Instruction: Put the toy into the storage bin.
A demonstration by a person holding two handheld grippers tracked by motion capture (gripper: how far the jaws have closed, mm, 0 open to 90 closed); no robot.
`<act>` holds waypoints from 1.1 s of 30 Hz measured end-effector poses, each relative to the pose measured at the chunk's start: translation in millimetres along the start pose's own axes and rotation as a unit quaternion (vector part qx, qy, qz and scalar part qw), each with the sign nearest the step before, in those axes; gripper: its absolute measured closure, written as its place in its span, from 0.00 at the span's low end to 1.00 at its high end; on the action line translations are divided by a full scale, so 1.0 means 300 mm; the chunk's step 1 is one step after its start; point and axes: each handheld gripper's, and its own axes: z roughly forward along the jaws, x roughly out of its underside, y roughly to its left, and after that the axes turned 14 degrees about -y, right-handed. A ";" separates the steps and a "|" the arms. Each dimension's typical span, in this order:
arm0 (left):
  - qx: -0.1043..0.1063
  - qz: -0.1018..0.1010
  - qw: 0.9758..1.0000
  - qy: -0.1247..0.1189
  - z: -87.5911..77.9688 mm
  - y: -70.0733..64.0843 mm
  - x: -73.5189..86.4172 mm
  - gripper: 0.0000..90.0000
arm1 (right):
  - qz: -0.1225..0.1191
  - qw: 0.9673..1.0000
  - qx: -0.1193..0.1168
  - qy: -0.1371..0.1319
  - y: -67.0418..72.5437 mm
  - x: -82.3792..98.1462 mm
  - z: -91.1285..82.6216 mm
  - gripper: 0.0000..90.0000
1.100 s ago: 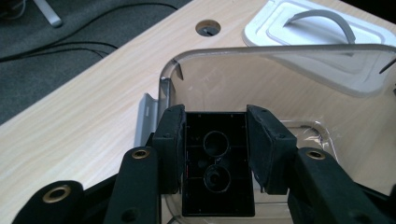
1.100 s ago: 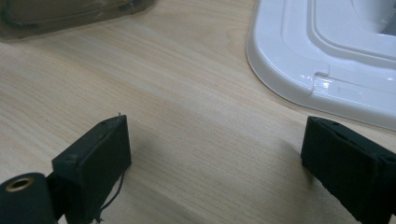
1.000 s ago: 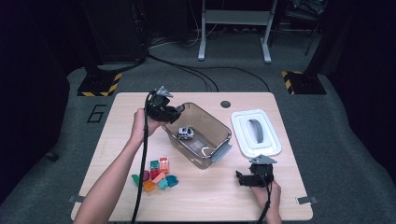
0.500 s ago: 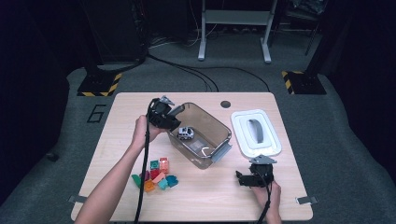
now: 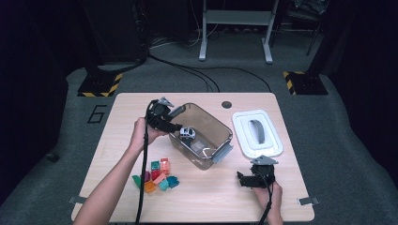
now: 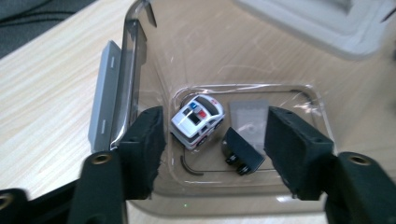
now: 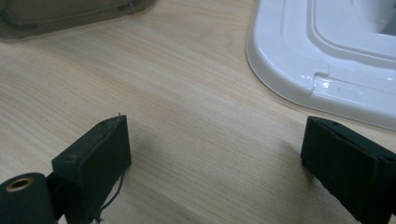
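My left gripper [image 5: 174, 123] hangs over the left rim of a clear brown bin [image 5: 220, 125]. Its jaws have just been opening, and the pads press on nothing. Below them, on the floor of the bin [image 6: 140, 60], lie a white toy police car [image 6: 198, 120] and a small black piece [image 6: 242, 150]. The car [image 5: 187, 132] also shows in the high view. My right gripper [image 5: 245, 180] rests open near the table's front right, just above bare wood, with nothing between the fingers of the gripper [image 7: 215, 140].
A white lid [image 5: 257, 133] lies right of the bin, and the lid's edge [image 7: 327, 60] is close ahead of my right gripper. Several coloured blocks [image 5: 157, 176] are heaped at the front left. The bin's corner [image 7: 46, 14] lies farther off.
My left gripper has edged a little to the right over the bin's rim and its jaws stand wider. The right gripper has kept still.
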 end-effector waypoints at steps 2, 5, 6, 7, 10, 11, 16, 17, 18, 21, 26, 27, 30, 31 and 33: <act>-0.002 0.002 1.000 -0.004 -0.018 -0.003 0.001 0.35 | 0.000 1.000 0.000 0.000 0.000 0.000 0.000 0.08; -0.008 0.009 1.000 -0.014 -0.089 -0.007 0.021 0.28 | 0.001 1.000 0.000 0.000 0.000 0.000 0.000 0.08; -0.008 0.009 1.000 -0.014 -0.089 -0.007 0.021 0.26 | 0.000 1.000 0.000 0.000 0.000 0.000 0.000 0.08; -0.012 0.007 1.000 -0.015 -0.109 -0.006 0.033 0.26 | 0.000 1.000 0.000 0.000 0.000 0.000 0.000 0.08; -0.023 0.004 1.000 -0.017 -0.167 0.008 0.083 0.19 | 0.000 1.000 0.000 0.000 0.000 0.000 0.000 0.08; -0.024 0.002 1.000 -0.017 -0.177 0.012 0.093 0.17 | 0.000 1.000 0.000 0.000 0.000 0.000 0.000 0.08; -0.033 -0.008 0.999 -0.020 -0.226 0.034 0.163 0.16 | 0.000 1.000 0.000 0.000 0.000 0.000 0.000 0.08; -0.036 -0.010 0.999 -0.017 -0.236 0.038 0.180 0.16 | 0.002 1.000 0.000 0.001 0.001 0.000 0.000 0.08; -0.041 -0.017 0.999 -0.018 -0.250 0.042 0.212 0.15 | 0.002 1.000 0.000 0.000 0.001 0.000 0.000 0.08; -0.046 -0.029 0.998 -0.022 -0.273 0.051 0.267 0.14 | 0.002 1.000 0.000 0.001 0.001 0.000 0.000 0.08; -0.053 -0.044 0.997 -0.016 -0.301 0.047 0.366 0.14 | 0.002 1.000 0.001 0.000 0.001 0.000 0.000 0.08; -0.054 -0.045 0.997 -0.014 -0.306 0.045 0.386 0.14 | 0.002 1.000 0.001 0.000 0.001 0.000 0.000 0.08; -0.057 -0.052 0.997 -0.011 -0.315 0.036 0.429 0.14 | 0.002 1.000 0.001 0.001 0.001 0.000 0.000 0.08; -0.060 -0.054 0.997 -0.006 -0.318 0.026 0.460 0.14 | 0.002 1.000 0.001 0.000 0.001 0.000 0.000 0.08; -0.060 -0.055 0.997 -0.001 -0.323 0.013 0.492 0.14 | 0.002 1.000 0.001 0.000 0.001 0.000 0.000 0.08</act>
